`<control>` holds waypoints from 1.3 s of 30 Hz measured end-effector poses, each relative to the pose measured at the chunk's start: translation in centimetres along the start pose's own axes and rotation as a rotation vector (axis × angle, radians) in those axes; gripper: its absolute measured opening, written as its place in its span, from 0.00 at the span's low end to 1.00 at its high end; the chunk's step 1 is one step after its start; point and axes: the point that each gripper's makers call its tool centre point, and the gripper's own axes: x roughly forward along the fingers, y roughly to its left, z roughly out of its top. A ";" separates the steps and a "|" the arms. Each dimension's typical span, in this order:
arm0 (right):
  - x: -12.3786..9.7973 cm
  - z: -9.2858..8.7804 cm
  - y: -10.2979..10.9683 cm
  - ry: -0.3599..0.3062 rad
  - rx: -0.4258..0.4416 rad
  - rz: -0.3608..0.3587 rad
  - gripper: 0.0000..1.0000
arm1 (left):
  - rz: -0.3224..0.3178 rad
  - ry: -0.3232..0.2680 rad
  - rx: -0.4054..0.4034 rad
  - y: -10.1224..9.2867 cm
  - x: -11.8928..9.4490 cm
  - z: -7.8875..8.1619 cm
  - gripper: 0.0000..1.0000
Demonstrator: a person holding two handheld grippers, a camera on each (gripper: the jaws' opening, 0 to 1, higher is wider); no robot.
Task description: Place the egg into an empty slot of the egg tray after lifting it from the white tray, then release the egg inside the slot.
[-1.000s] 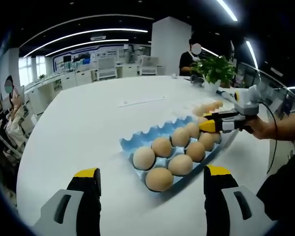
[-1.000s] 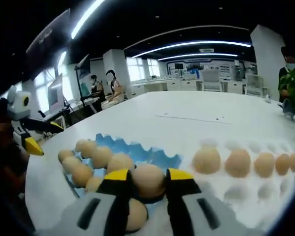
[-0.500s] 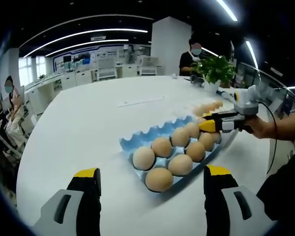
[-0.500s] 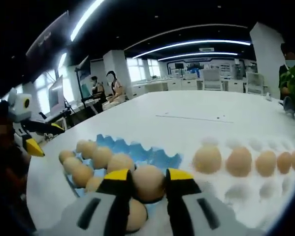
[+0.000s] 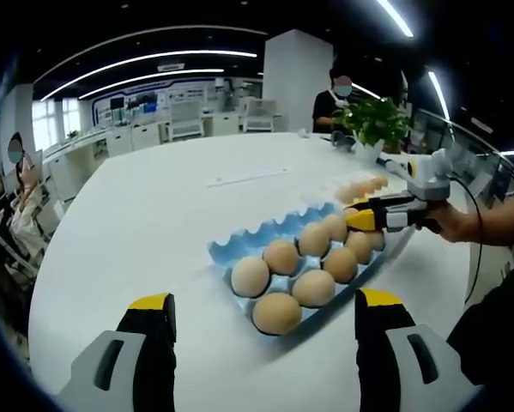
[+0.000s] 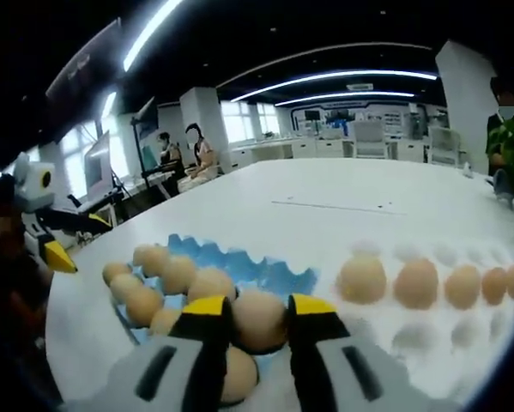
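In the right gripper view, the blue moulded egg tray [image 6: 239, 262] sat at the left on the white round worktop [image 6: 325, 193], the right gripper [image 6: 258, 319] over its near end — yellow-tipped jaws closed on a brown egg [image 6: 258, 319]. Further right lay the white tray [image 6: 428, 330] with a row of eggs. The left gripper [image 5: 265, 311] hung near the worktop, jaws wide apart — empty.

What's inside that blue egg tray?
The blue egg tray holds seven brown eggs. The right gripper clamps one more egg over it; the slot beneath is covered.
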 end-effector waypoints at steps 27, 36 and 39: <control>1.1 1.8 -8.8 0.099 -0.066 -0.227 0.27 | -0.004 -0.001 -0.002 0.1 0.1 0.2 0.86; 1.8 1.0 -8.6 0.210 -0.276 -0.151 0.26 | -0.002 0.004 -0.003 0.2 0.2 0.0 0.86; 1.7 1.1 -8.6 0.214 -0.255 -0.149 0.25 | -0.001 0.005 -0.005 0.3 0.2 0.0 0.86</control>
